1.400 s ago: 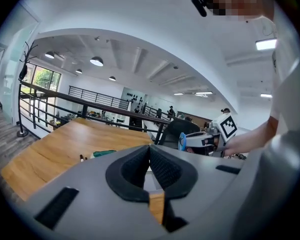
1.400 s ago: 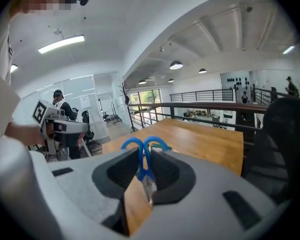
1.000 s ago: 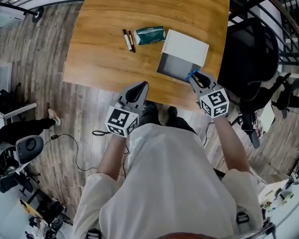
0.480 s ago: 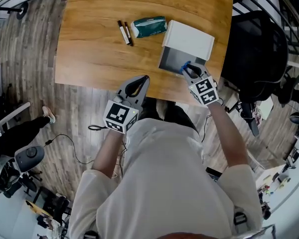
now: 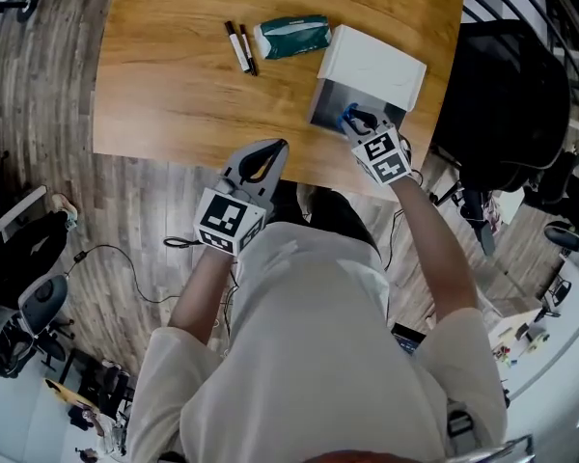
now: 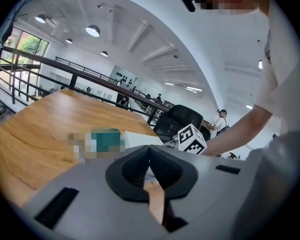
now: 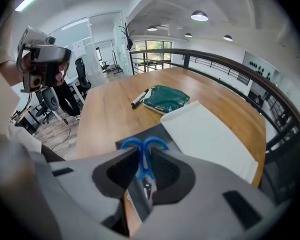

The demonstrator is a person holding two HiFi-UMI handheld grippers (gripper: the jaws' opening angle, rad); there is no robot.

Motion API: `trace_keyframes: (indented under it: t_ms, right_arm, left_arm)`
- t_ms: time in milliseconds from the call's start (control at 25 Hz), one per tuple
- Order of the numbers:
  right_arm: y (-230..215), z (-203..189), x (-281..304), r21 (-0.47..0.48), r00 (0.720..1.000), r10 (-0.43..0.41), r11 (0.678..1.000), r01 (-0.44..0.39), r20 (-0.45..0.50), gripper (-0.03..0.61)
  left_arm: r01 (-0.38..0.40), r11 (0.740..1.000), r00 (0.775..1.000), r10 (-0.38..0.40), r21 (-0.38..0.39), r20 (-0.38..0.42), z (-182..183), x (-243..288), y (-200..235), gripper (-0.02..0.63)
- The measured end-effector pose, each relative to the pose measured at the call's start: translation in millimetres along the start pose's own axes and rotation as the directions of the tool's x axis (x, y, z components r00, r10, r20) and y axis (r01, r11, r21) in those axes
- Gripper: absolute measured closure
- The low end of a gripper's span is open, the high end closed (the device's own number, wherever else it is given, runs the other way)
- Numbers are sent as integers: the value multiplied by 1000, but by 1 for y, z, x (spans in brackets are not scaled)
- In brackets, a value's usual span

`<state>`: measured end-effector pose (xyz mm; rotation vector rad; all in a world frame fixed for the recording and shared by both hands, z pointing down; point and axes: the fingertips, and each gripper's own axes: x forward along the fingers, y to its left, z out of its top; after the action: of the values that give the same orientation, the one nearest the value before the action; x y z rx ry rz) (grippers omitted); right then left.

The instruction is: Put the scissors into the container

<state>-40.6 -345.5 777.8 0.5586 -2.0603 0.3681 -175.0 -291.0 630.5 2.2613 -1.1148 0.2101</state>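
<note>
Blue-handled scissors (image 5: pixel 347 120) (image 7: pixel 144 156) are clamped between the pads of my right gripper (image 5: pixel 357 123) (image 7: pixel 142 173), handles pointing away from me. They hang over the open grey container (image 5: pixel 328 107) (image 7: pixel 123 145), whose white lid (image 5: pixel 373 66) (image 7: pixel 206 134) leans off its far side. The blades are hidden by the jaws. My left gripper (image 5: pixel 270 151) (image 6: pixel 149 165) hovers at the table's near edge, left of the container, shut with nothing between its pads.
Two dark markers (image 5: pixel 237 47) (image 7: pixel 139 98) and a green packet (image 5: pixel 291 38) (image 7: pixel 166 98) lie on the wooden table (image 5: pixel 174 85) beyond and left of the container. A black office chair (image 5: pixel 507 104) stands right of the table. Cables trail over the floor.
My right gripper has carried the scissors forward from the table's near edge to above the container's opening. The left gripper has stayed near the front edge.
</note>
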Motion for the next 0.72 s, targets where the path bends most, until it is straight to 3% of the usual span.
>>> trace_keyframes:
  t_ms: [360, 720]
  right_arm:
    - [-1, -8, 47, -50, 993, 58, 997, -63, -100, 497]
    - [-1, -22, 78, -43, 976, 113, 991, -123, -188, 494]
  left_arm:
    - [-1, 999, 1000, 0, -41, -17, -15, 9, 12, 620]
    - [-9, 998, 999, 6, -67, -35, -26, 11, 21, 620]
